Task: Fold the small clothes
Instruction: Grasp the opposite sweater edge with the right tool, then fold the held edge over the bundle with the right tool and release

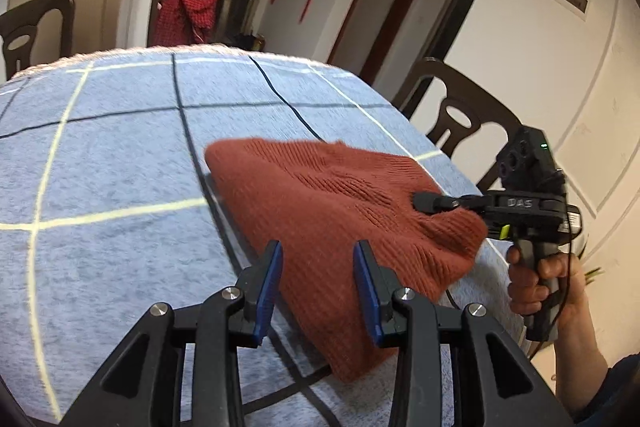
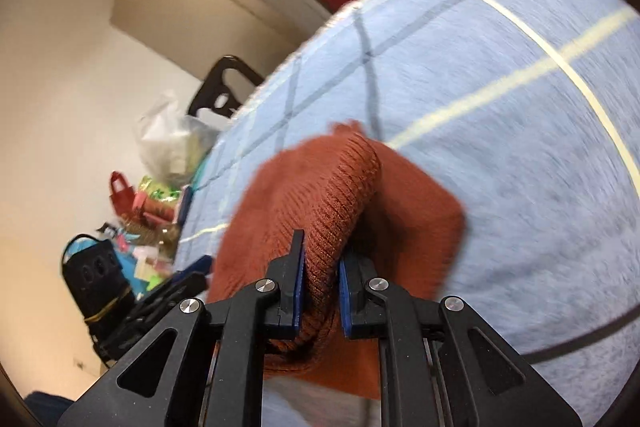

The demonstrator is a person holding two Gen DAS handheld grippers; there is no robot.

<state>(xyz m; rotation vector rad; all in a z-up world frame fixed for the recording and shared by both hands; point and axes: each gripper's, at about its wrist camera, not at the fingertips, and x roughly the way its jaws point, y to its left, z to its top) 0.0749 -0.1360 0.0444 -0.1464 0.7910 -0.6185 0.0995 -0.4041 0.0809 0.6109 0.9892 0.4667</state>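
A rust-orange knit garment point(image 1: 320, 195) lies on the blue checked tablecloth point(image 1: 120, 147), its right part raised. My right gripper point(image 1: 424, 203), held in a person's hand point(image 1: 536, 279), pinches that raised edge. In the right wrist view the right gripper point(image 2: 322, 259) is shut on a thick ribbed fold of the garment point(image 2: 344, 187), which bulges up between the blue pads point(image 2: 298, 287). My left gripper point(image 1: 319, 247) hovers just over the garment's near edge, its pads apart with nothing clamped between them.
Dark wooden chairs point(image 1: 460, 107) stand around the table, and one far chair carries a red cloth point(image 1: 188, 7). Bags and colourful clutter point(image 2: 160, 187) are piled beyond the table's left edge in the right wrist view. The tablecloth point(image 2: 500, 147) stretches far and right.
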